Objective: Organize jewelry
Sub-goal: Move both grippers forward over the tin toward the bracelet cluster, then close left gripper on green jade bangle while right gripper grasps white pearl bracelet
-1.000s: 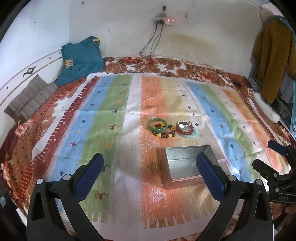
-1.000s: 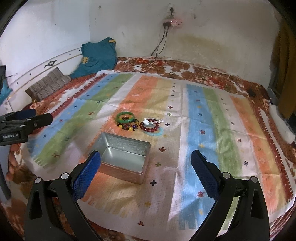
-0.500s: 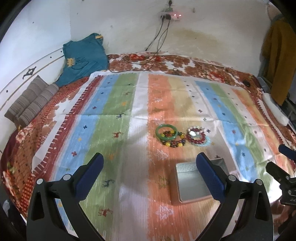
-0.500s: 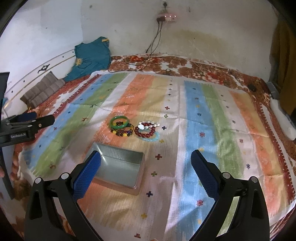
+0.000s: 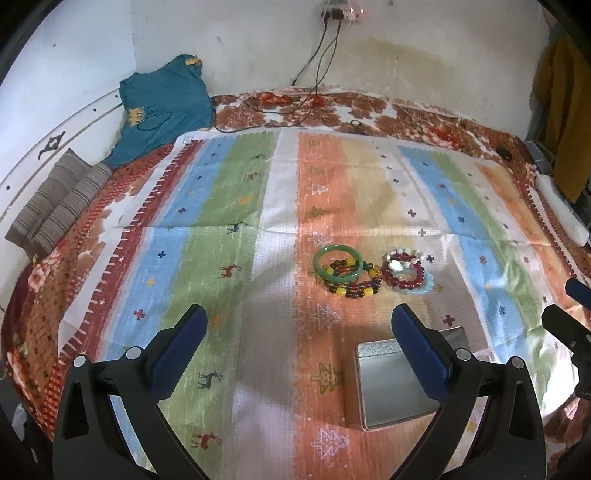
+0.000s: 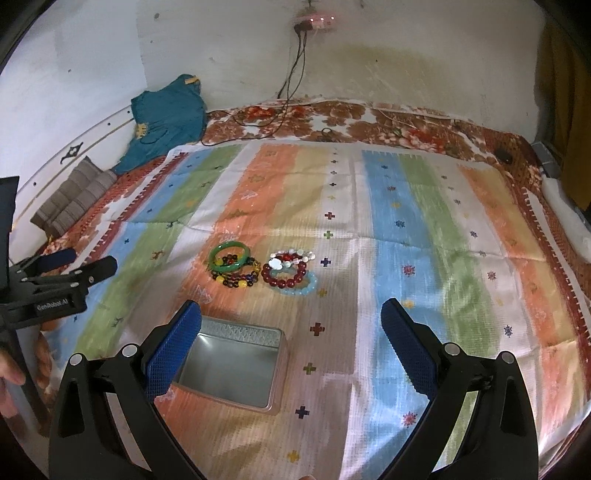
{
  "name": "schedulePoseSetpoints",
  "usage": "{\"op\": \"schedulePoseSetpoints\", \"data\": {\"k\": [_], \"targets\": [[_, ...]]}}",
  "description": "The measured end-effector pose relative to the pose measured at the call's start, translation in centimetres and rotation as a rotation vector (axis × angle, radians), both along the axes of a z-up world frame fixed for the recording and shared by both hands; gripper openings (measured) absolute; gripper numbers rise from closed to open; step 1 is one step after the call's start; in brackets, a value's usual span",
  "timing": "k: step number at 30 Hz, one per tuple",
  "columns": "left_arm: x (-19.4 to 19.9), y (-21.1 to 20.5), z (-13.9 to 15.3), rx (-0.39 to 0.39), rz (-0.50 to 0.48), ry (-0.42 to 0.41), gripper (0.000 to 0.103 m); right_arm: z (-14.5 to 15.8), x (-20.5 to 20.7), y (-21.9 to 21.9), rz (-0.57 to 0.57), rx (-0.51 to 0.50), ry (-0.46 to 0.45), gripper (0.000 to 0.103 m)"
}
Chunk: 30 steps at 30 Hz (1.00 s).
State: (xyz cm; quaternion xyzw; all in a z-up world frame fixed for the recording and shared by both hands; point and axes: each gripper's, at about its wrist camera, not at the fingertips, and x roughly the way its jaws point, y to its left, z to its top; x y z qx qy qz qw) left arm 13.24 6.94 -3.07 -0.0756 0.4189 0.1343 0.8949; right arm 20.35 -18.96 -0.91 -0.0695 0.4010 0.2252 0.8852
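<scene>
striped cloth (image 5: 229,206): five bracelets (image 5: 369,273), one tin (image 6: 229,365).

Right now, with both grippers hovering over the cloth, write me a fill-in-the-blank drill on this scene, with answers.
1. The metal tin on the striped cloth holds ____ jewelry.
2. The solid bangle beside the beaded bracelets is coloured ____.
3. The left gripper and the right gripper both have their jaws ____.
4. The power strip with red lights hangs on the ____.

Answers: no; green; open; wall
</scene>
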Motion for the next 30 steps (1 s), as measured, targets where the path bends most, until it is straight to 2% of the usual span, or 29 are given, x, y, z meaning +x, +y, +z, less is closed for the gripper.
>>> {"op": "schedulePoseSetpoints", "data": {"k": [3, 7, 13, 21, 25, 30], "targets": [[0.8, 0.4, -0.3, -0.011, 0.027, 0.013, 0.097, -0.2, 1.0, 0.1, -0.013, -0.001, 0.010, 0.099], [2.2, 1.6, -1.2, -0.064, 0.049, 0.039, 0.097, -0.9, 2.6, 0.4, -0.037, -0.006, 0.032, 0.099], [4.1, 2.1, -2.3, -0.028, 0.061, 0.052, 0.097, -2.3, 4.5, 0.8, -0.058, -0.030, 0.062, 0.099], [6.3, 1.4, -3.7, -0.001, 0.023, 0.089, 0.097, -3.0, 6.1, 1.5, -0.067, -0.041, 0.068, 0.099], [7.5, 1.2, -4.7, 0.037, 0.013, 0.117, 0.097, -3.5, 6.6, 2.0, -0.053, -0.048, 0.083, 0.099], [8.8, 1.8, -5.4, 0.027, 0.014, 0.132, 0.097, -4.2, 7.9, 2.2, -0.062, -0.055, 0.099, 0.099]]}}
